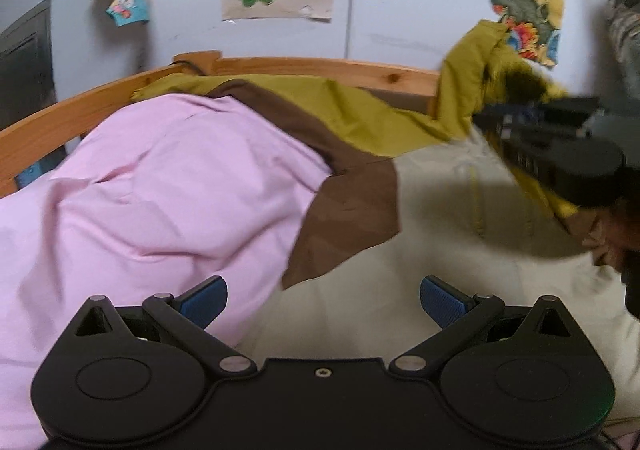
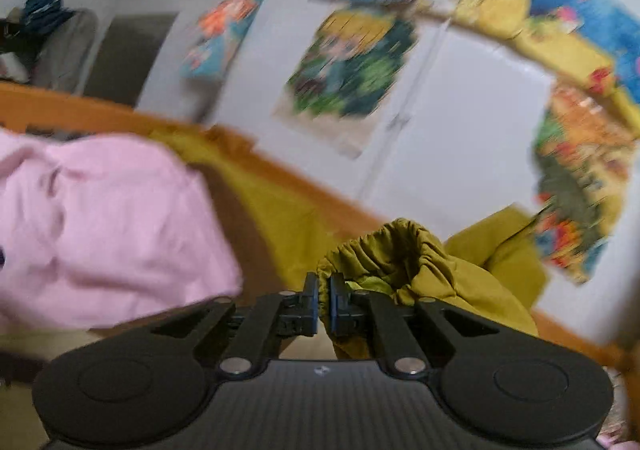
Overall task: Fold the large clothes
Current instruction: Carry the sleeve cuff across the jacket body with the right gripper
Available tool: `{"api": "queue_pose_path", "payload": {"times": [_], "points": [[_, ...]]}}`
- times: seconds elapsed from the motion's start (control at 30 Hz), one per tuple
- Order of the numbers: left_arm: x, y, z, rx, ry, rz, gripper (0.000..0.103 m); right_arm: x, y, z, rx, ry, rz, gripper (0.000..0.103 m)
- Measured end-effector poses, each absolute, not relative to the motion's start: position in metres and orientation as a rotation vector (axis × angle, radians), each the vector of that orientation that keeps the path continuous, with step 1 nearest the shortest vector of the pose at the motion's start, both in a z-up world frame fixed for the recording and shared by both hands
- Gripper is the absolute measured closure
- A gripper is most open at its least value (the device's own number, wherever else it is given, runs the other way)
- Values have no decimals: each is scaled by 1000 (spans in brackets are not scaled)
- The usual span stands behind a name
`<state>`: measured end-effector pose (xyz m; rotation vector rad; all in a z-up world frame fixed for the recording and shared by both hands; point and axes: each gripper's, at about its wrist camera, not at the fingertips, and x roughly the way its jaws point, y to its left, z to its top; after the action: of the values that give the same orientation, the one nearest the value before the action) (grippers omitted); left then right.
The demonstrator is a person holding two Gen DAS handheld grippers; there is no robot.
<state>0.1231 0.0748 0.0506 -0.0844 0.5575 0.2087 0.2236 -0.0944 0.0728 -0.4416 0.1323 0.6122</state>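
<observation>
While the right gripper [image 2: 324, 300] pinches the mustard jacket's cuff [image 2: 384, 250], the left gripper [image 1: 323, 300], jaws spread, has the jacket [image 1: 352, 118] at twelve o'clock.

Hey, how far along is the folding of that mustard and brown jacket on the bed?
Barely started. Nothing looks folded: the mustard and brown jacket lies spread and rumpled across the bed. In hand: the right gripper is shut on the jacket's elastic cuff, lifting the sleeve. The left gripper is open, holding nothing. All the folds remain.
</observation>
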Motion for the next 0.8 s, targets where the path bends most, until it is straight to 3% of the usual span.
{"api": "queue_pose_path", "payload": {"times": [0.03,0.1,0.17,0.37,0.53,0.7,0.8], "points": [[123,76,50,-81,558,212,1,228,-93,68,-426,159,652,91],[123,77,50,-73,553,212,1,231,-96,61,-399,193,701,46],[123,74,49,-62,543,199,1,225,-109,57,-348,201,756,35],[146,67,43,-75,514,89,1,231,-180,58,-238,213,797,15],[187,52,30,-56,522,-66,1,284,-252,50,-236,253,508,16],[239,37,5,-55,529,-157,1,367,-320,51,-45,386,185,37],[269,36,-9,-97,542,-166,3,409,-352,50,90,471,85,41]]}}
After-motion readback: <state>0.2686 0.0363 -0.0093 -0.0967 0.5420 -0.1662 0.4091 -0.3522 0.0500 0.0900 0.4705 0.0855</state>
